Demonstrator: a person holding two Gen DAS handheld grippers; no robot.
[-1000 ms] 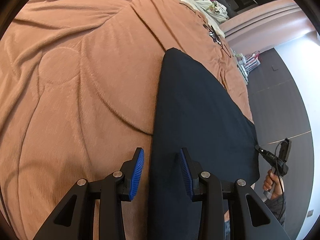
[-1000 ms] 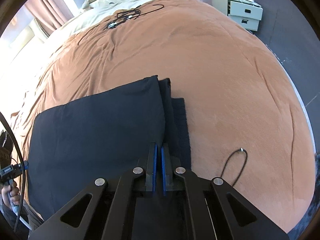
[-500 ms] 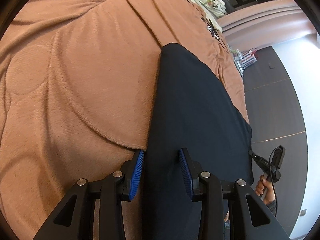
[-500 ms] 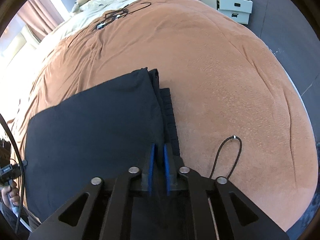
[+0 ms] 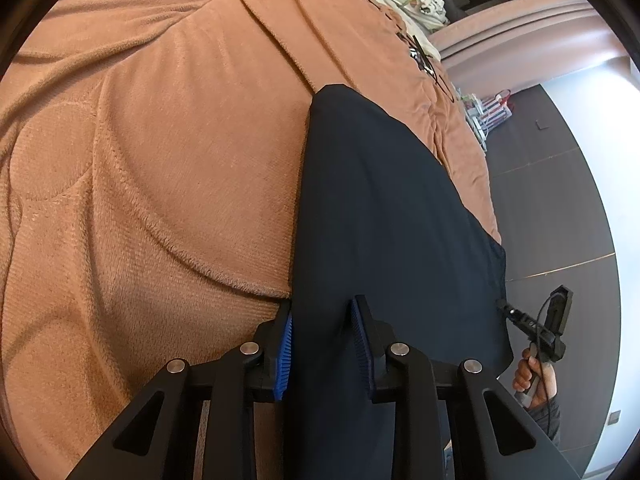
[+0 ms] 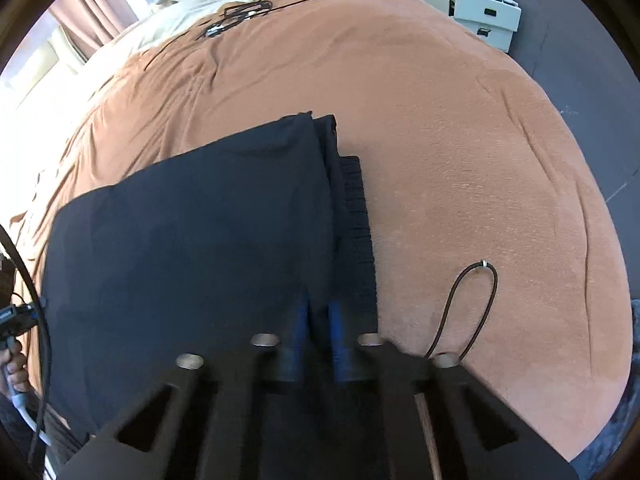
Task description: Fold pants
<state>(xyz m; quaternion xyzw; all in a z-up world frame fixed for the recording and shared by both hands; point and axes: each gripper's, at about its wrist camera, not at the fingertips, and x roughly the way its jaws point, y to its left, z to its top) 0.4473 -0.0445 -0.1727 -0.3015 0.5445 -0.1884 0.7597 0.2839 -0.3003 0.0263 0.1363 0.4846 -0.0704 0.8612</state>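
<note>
An orange blanket (image 5: 160, 160) covers the bed. The dark pants (image 5: 380, 220) lie folded flat on it near its edge. The left gripper (image 5: 322, 344) stands with fingers spread, straddling the pants' fold edge. The right gripper (image 6: 318, 340) has a narrow gap between its blue pads, pants fabric between them. A loose cord loop (image 6: 468, 308) lies just right of it; drawers (image 6: 480, 16) stand beyond.

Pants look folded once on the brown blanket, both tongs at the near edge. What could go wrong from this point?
1. The left tongs stand open around the pants edge; closing there could also pinch the blanket.
2. In the right view, lower layers stick out past the top layer; another fold may lock in that misalignment.
3. The right tongs look blurred and slightly parted, so their grip is uncertain.
</note>
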